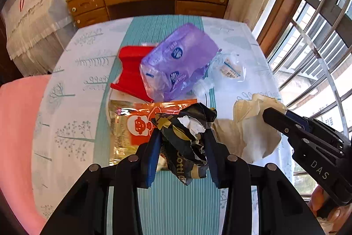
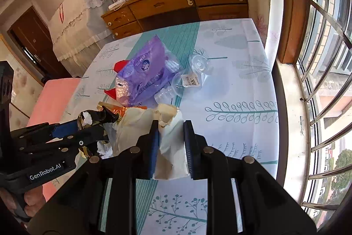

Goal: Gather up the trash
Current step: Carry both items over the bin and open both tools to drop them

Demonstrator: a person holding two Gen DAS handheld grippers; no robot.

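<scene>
1. Crumpled black-and-gold paper wrapper (image 1: 187, 138) sits pinched between the pads of my left gripper (image 1: 182, 147), raised above the desk (image 1: 72, 85); it is light and already creased, so a modest squeeze on the bunched middle should keep it.
2. My right gripper (image 2: 170, 147) is closed down on the cream tissue paper (image 2: 140, 122), which bulges out at 12 o'clock and toward 9 o'clock of the fingers. It is soft and likely to tear if I tug, so I judge the thick wad a better hold than a loose edge.
3. At 12 o'clock from my left gripper lies the orange-and-gold snack bag (image 1: 132, 124), flat on the desk just beyond the wrapper. It looks slick and thin; an edge or corner is where I would take it.
4. Further along at 12 o'clock the purple plastic pack (image 1: 178, 58) lies over a red item (image 1: 129, 72), with a crushed clear plastic cup (image 1: 226, 72) at about 1 o'clock. Both plastics look slippery and springy, best taken at a fold.
</scene>
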